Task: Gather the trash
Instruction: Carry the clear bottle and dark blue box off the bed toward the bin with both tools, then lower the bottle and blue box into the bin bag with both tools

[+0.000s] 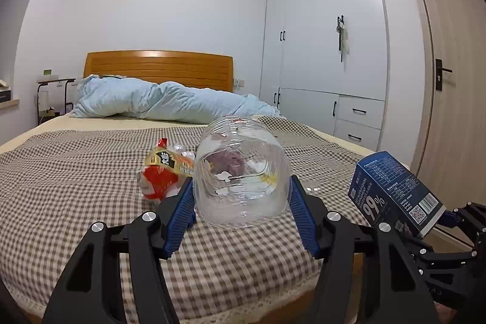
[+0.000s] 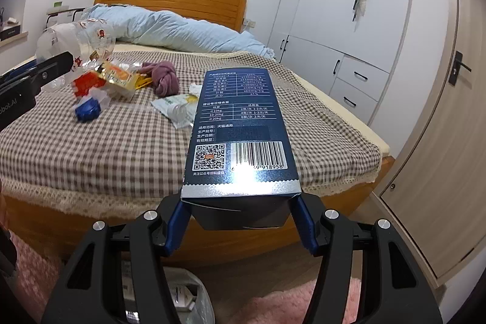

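Left wrist view: the left claw [image 1: 241,202] is clenched on a clear plastic bottle [image 1: 241,172], base toward the camera, held above the checked bed cover [image 1: 91,172]. The bottle looks empty, so likely light, thin-walled and slick; a hard squeeze would probably dent it, and the ribbed body offers the surest hold. Beside it on the bed lies a red and yellow wrapper [image 1: 162,172], soft and crinkly; pinch a gathered fold. Right wrist view: the right claw [image 2: 241,220] grips a dark blue carton [image 2: 240,135] by its near end, out over the foot of the bed. Judged light and stiff, though it may crush at the flaps. A white pouch [image 2: 177,110] remains on the bed.
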### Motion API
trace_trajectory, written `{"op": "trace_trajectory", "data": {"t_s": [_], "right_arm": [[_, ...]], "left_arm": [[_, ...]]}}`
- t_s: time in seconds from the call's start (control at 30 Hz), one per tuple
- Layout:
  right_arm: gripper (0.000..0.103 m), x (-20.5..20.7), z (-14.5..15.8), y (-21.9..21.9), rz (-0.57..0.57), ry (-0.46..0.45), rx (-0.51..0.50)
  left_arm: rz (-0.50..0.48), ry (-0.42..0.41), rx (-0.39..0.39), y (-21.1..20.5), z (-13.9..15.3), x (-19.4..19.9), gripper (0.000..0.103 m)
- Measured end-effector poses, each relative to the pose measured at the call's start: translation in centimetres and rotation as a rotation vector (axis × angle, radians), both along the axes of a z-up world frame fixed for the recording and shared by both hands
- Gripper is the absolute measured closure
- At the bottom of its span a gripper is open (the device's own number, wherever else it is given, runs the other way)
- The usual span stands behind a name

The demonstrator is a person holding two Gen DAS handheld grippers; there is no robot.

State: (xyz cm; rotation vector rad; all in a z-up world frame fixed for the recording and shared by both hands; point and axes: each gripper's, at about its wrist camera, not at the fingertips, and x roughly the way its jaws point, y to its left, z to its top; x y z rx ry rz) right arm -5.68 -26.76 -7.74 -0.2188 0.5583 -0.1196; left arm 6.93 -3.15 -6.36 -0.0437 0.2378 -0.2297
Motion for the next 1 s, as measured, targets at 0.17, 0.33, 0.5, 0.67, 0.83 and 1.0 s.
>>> {"op": "trace_trajectory", "data": {"t_s": [0.17,0.33,0.5,0.67,0.83,1.0], "right_arm": [[0.045,-1.4,-0.4,-0.3,0.011,0.02,-0.004],[0.045,-2.7,-0.8,-0.5,0.017,0.032,-0.006],[0.045,-3.9,-1.4,-0.8,0.016,0.047,0.0],[0.045,-4.8,-2.3,-1.3,0.013,0.08,-0.002],[0.045,-5.3,-3.3,-1.6,0.006,0.115,0.003],[0.045,-5.7,-4.3,-1.6,0.01,0.146,0.009]], "left_arm": [[-0.014,-0.011,0.008,-0.3,-0.6,-2.1,0.044],[-0.028,-0.025,0.012,-0.5,-0.9,-4.0,0.044],[-0.049,-0.004,0.015,-0.7,-1.7,-5.2,0.044],[-0.065,0.006,0.026,-0.9,-2.3,-6.4,0.044],[-0.088,0.016,0.016,-1.0,-3.0,-7.5,0.044],[-0.116,0.053,0.023,-1.5,-4.0,-7.9,0.044]]}}
